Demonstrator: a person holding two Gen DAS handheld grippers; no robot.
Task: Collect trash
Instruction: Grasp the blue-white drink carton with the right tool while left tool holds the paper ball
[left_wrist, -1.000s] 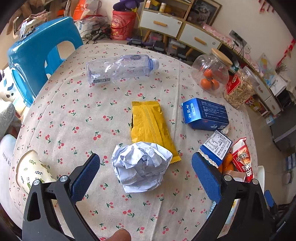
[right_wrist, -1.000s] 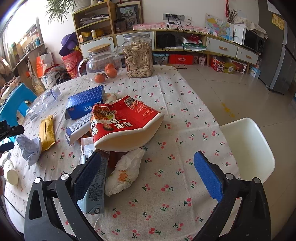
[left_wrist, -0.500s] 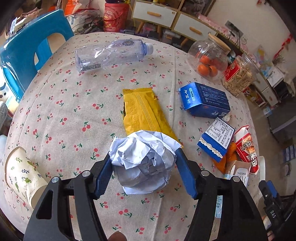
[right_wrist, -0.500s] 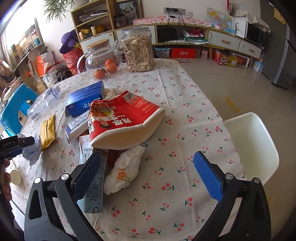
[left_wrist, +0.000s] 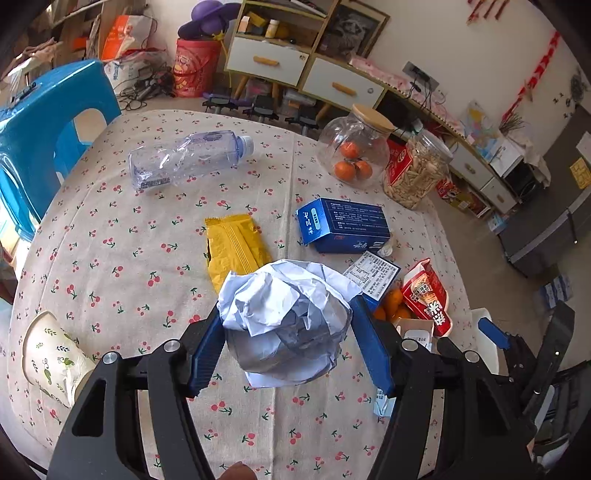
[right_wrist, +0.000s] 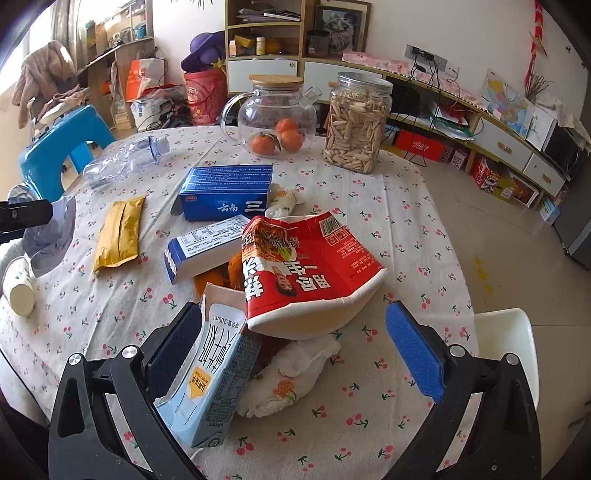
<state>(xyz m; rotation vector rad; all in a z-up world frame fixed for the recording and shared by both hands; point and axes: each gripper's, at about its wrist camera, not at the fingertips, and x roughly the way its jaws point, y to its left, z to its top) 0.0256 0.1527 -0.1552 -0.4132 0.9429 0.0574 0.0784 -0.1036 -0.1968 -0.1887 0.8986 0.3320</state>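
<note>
The left gripper (left_wrist: 288, 343) has its jaws pinching a crumpled paper ball (left_wrist: 284, 317) above the table (left_wrist: 110, 229); the right gripper (right_wrist: 295, 347) hovers, jaws spread, over a red noodle cup (right_wrist: 306, 266)

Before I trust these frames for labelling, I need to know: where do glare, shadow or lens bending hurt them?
Left wrist view: sharp; the paper ball is bright above and shadowed grey below, and the table edge bows. Right wrist view: window light washes out the upper left, shelves curve near the rim, and print on the red bowl stays readable.
</note>
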